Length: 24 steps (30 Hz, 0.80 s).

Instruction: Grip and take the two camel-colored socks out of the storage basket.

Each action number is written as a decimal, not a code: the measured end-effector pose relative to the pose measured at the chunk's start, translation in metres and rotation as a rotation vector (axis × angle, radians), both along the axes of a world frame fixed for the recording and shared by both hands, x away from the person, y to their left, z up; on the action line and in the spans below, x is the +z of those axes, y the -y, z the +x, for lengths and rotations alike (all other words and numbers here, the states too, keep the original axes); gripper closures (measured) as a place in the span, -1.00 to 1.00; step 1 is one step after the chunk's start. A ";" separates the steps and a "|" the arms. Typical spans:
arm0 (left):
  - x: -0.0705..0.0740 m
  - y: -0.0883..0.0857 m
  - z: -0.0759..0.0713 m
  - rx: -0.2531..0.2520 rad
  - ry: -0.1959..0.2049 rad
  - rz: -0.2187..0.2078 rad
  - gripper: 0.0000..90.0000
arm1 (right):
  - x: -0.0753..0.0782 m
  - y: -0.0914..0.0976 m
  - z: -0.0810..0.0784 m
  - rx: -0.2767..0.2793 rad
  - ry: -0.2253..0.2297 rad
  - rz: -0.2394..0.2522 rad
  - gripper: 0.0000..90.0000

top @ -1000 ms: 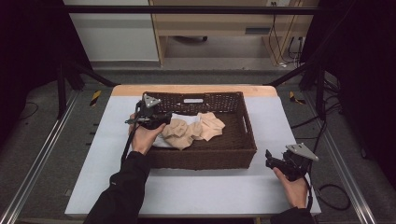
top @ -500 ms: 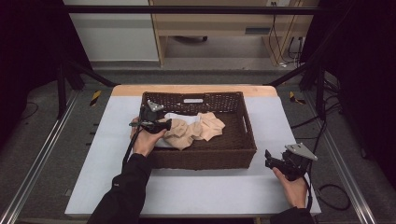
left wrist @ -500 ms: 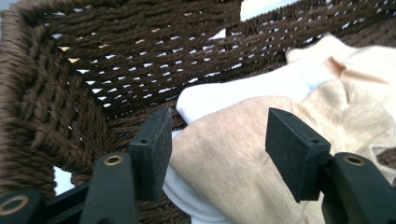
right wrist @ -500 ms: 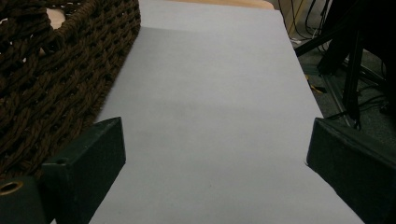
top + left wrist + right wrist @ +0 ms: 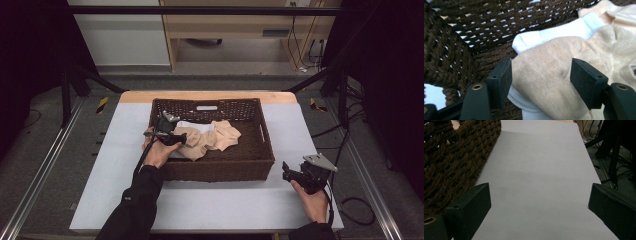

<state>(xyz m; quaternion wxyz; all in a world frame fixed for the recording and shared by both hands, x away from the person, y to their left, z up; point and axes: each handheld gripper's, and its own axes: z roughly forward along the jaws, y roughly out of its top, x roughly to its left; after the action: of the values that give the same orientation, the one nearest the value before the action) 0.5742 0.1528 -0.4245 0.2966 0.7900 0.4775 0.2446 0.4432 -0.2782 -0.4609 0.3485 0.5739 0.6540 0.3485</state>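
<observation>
My left gripper (image 5: 541, 82) is down inside the brown woven basket (image 5: 260, 155), and its jaws have just been opening wide, so the peach cloth (image 5: 554, 75) sits between them but is not pinched yet. The cloth lies on a white sock (image 5: 559, 31) near the basket's left wall. My right gripper (image 5: 292, 172) waits spread open on the tabletop (image 5: 541, 170), out of the way.
</observation>
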 end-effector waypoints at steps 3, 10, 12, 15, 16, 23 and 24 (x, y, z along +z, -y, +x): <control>-0.003 -0.001 0.002 0.004 -0.019 0.000 -0.28 | 0.000 0.000 0.000 0.000 -0.002 0.002 -0.90; -0.007 -0.002 0.004 -0.014 -0.057 0.015 -0.16 | 0.000 0.000 0.001 -0.001 -0.005 0.002 -0.90; -0.007 -0.002 0.004 -0.018 -0.070 0.010 -0.03 | 0.000 0.000 0.000 0.002 -0.004 0.002 -0.90; -0.007 -0.003 0.004 -0.020 -0.100 0.002 0.23 | 0.000 0.000 0.000 0.002 -0.003 0.001 -0.90; -0.006 -0.003 0.003 -0.023 -0.102 0.001 0.31 | 0.000 0.000 0.000 0.003 -0.003 0.001 -0.90; -0.001 -0.003 0.000 -0.036 -0.099 -0.018 0.83 | 0.000 0.000 0.000 0.001 -0.002 -0.003 -0.90; 0.000 -0.004 0.000 -0.032 -0.095 -0.018 0.88 | 0.000 0.000 0.000 0.001 -0.002 -0.004 -0.90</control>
<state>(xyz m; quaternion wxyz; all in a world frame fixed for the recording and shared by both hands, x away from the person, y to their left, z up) 0.5738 0.1564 -0.4248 0.2843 0.8057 0.4806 0.1977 0.4435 -0.2786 -0.4609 0.3488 0.5733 0.6552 0.3470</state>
